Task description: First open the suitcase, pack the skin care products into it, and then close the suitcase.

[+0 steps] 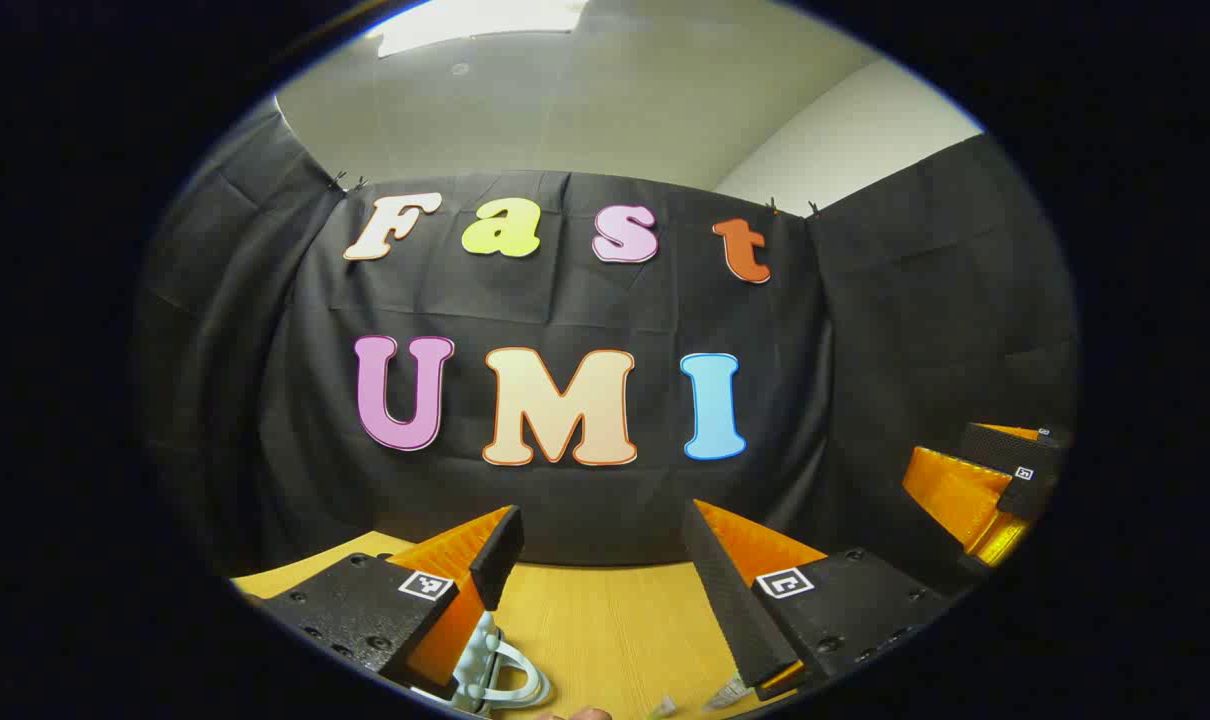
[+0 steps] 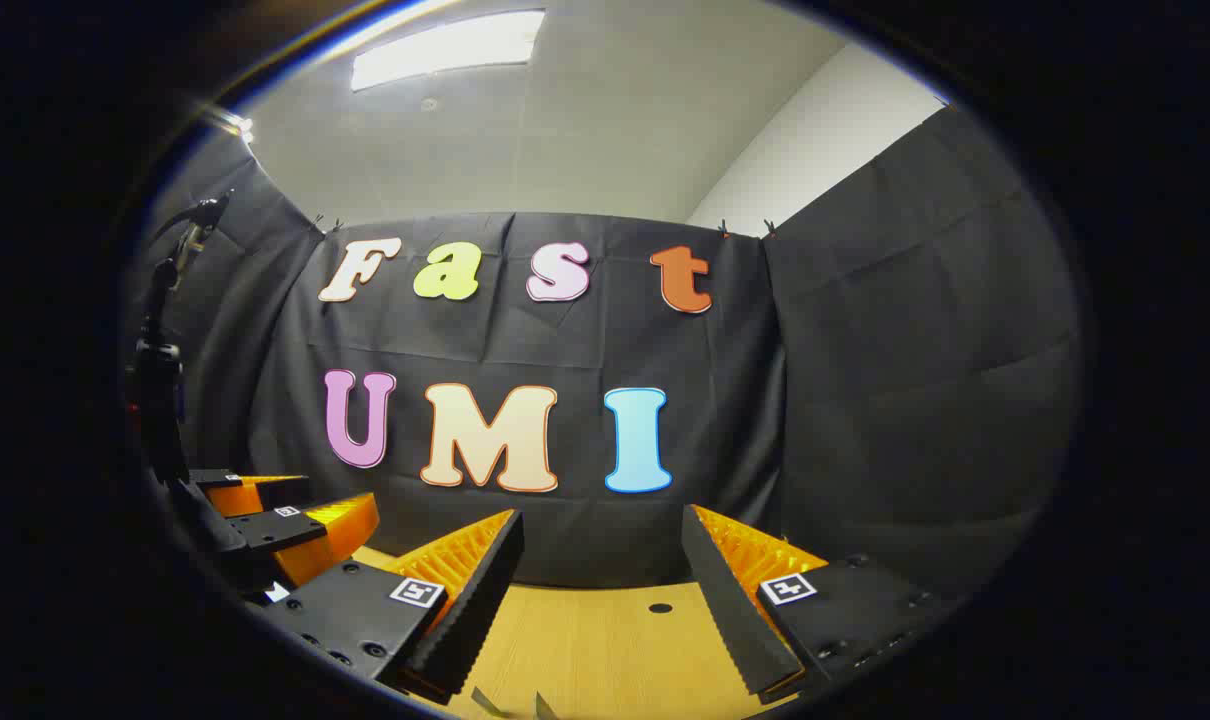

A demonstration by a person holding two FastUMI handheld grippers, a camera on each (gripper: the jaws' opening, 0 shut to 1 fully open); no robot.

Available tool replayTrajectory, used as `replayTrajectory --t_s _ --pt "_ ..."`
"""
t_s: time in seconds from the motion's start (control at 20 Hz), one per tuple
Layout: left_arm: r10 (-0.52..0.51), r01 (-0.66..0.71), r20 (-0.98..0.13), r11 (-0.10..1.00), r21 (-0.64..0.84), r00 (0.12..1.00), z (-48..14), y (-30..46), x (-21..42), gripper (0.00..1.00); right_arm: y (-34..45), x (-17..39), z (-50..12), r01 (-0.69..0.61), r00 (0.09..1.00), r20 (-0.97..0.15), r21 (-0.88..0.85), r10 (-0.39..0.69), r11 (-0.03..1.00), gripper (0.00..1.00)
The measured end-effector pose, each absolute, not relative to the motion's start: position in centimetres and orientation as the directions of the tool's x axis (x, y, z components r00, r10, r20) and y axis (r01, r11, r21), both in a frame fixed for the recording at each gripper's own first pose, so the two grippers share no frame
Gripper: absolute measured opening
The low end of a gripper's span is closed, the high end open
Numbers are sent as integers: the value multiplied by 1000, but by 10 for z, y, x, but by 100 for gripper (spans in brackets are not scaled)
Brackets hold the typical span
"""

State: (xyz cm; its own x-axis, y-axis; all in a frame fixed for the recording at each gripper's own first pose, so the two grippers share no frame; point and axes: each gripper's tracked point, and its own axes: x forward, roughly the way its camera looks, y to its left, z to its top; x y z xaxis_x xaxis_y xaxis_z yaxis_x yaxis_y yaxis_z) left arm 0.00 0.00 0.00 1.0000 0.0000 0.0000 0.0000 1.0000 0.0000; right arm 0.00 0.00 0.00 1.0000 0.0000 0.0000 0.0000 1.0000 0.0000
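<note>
Both hand-held grippers are raised and aimed at the booth's black cloth wall rather than down at the work. In the left gripper view the left hand-held gripper [image 1: 605, 570] has its fingers spread apart with nothing between them, hovering over the wooden counter [image 1: 615, 640]; the right hand-held gripper [image 2: 600, 590] in the right gripper view stands the same way, fingers apart and empty above the counter. Each one also appears off to the side in the other's view. At the bottom edge of the left gripper view, just beside the left finger, lies a pale blue moulded thing with a looped handle [image 1: 490, 675]; it may be part of the suitcase, but too little of it is visible to say, and whether it is open or shut cannot be told. A few small pale tips [image 1: 730, 692] poke up at the lower rim near the right finger, possibly the tops of skin care products, though that is a guess. Judging from this, the task looks to be at its start or at a pause: neither gripper holds anything, no packing is visible, and opening, loading and closing may all remain to be done.
</note>
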Motion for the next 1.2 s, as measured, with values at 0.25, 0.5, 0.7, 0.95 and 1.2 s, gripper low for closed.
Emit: replayTrajectory --t_s 0.25,0.5,0.7,0.95,1.2 --pt "29 -29 -14 1000 0 999 -7 -6 4 94 -13 12 -6 -21 1000 6 -6 21 1000 98" --pt "81 -79 -55 996 29 995 -31 -6 9 94 -26 21 -23 -92 996 4 -8 92 996 100" --pt "177 -164 -119 981 107 977 -58 17 1 95 -39 32 -43 -121 993 -6 28 121 992 98" --pt "203 -174 -255 976 133 945 -117 40 -2 95 -42 47 -63 -85 995 -52 35 87 996 99" --pt "158 -122 -410 986 112 898 -176 52 -2 95 -27 50 -84 -58 993 -105 12 59 998 98"
